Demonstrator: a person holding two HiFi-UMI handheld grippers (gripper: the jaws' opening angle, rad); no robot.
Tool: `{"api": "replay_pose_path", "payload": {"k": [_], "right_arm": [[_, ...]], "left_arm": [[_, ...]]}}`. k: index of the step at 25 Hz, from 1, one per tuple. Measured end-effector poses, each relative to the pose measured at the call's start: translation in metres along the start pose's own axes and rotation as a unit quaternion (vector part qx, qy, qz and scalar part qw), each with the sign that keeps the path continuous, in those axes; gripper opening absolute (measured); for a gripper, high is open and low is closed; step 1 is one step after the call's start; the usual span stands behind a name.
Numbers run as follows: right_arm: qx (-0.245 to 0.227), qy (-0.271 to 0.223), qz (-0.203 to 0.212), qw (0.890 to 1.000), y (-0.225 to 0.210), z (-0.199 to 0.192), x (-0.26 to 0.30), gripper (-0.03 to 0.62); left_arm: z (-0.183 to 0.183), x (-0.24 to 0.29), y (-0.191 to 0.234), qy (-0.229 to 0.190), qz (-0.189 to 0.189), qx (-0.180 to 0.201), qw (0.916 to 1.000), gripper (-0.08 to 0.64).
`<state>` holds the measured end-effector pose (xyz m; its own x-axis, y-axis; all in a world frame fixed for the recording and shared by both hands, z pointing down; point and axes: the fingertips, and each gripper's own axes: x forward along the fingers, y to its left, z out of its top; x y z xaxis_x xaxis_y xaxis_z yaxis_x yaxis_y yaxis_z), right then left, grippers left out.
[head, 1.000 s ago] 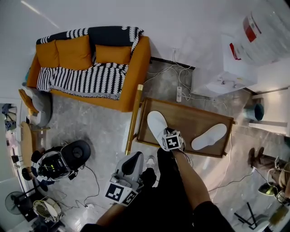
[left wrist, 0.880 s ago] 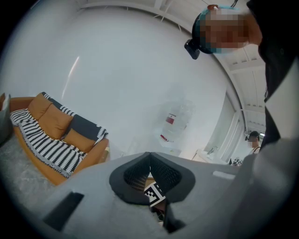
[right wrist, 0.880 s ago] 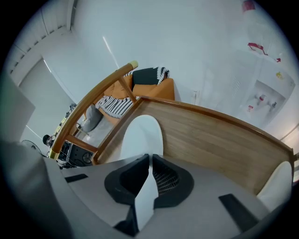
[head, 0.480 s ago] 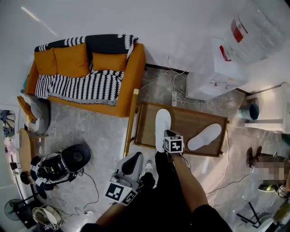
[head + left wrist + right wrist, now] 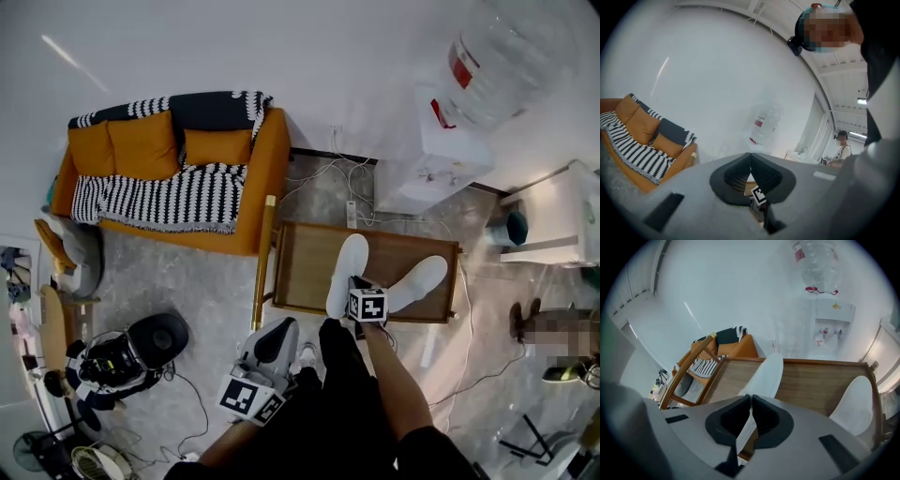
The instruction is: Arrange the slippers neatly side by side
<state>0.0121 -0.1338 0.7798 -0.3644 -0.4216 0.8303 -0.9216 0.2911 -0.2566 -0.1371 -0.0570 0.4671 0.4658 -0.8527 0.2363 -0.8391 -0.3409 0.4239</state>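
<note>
Since a second ago the held slipper (image 5: 345, 270) has travelled from the left part of the bench (image 5: 300, 272) to its middle and swung round; its toe, which leaned toward the far left, now points at the far rail with a slight lean to the right. The right tool (image 5: 356, 283) has gone with it, its marker cube (image 5: 367, 305) now over the near rail.

The right gripper view shows the right tool (image 5: 751, 398) clenched on that slipper (image 5: 764, 373). The thin white edge of its heel end runs between the nearly closed jaws, and the sole stretches away over the brown wood (image 5: 811, 385). I cannot tell whether the heel is lifted clear of the bench.

The second slipper (image 5: 419, 281) lies on the right part of the bench, slanted, with its toe toward the far right corner. The two soles make a V, heels near each other at the near rail and toes well apart. The cube hides whether the heels touch. From the right tool's camera, bare wood shows between them (image 5: 855, 404).

The left tool (image 5: 281, 330) hangs low beside the person's legs, off the bench. Its jaws (image 5: 750, 154) are closed on nothing and aimed up at the wall.

An orange sofa (image 5: 169, 169) stands to the left.
</note>
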Motion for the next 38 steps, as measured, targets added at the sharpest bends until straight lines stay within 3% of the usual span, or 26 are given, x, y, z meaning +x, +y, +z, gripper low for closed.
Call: {"api": "replay_pose_path", "payload": {"k": [6, 12, 38], "right_arm": [[-0.012, 0.009, -0.013, 1.0, -0.026, -0.002, 0.005, 0.023], [0.009, 0.014, -0.02, 1.0, -0.049, -0.001, 0.009, 0.025], [0.002, 0.042, -0.035, 0.998, -0.064, -0.023, 0.03, 0.025]], "left_arm": [[-0.004, 0.008, -0.009, 0.011, -0.009, 0.007, 0.9999, 0.015], [-0.006, 0.017, -0.01, 0.018, -0.008, 0.007, 0.9998, 0.015], [-0.018, 0.023, -0.01, 0.028, 0.008, -0.003, 0.9996, 0.017]]}}
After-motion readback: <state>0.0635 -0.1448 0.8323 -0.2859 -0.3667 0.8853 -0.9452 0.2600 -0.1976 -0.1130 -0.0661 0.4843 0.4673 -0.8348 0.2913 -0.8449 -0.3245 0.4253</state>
